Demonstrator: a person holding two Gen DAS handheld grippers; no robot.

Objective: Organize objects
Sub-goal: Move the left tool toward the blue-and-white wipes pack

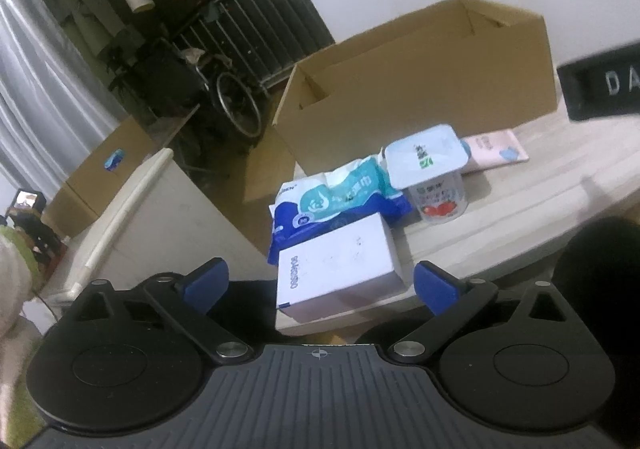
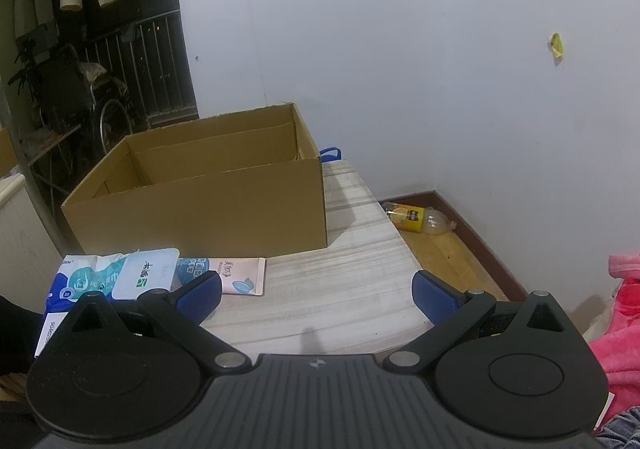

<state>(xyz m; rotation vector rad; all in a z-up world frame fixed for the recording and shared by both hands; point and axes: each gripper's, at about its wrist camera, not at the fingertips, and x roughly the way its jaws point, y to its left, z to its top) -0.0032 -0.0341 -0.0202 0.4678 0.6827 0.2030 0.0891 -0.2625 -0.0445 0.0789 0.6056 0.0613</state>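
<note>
An open cardboard box (image 1: pixel 420 89) stands at the back of a pale wooden table (image 1: pixel 540 185); it also shows in the right wrist view (image 2: pixel 208 197). In front of it lie a white box (image 1: pixel 340 265), a blue-and-teal tissue pack (image 1: pixel 332 197), a yogurt cup (image 1: pixel 432 177) and a pink sachet (image 1: pixel 496 149). My left gripper (image 1: pixel 320 285) is open, its blue pads either side of the white box without touching it. My right gripper (image 2: pixel 316 297) is open and empty above bare table, right of the pink sachet (image 2: pixel 242 275), cup lid (image 2: pixel 144 273) and tissue pack (image 2: pixel 80 281).
The table's left edge drops off beside the white box. A white cabinet (image 1: pixel 160 217) and another cardboard box (image 1: pixel 104 177) stand lower left. A plastic bottle (image 2: pixel 416 219) lies on the floor right of the table. Pink cloth (image 2: pixel 616 329) sits at far right.
</note>
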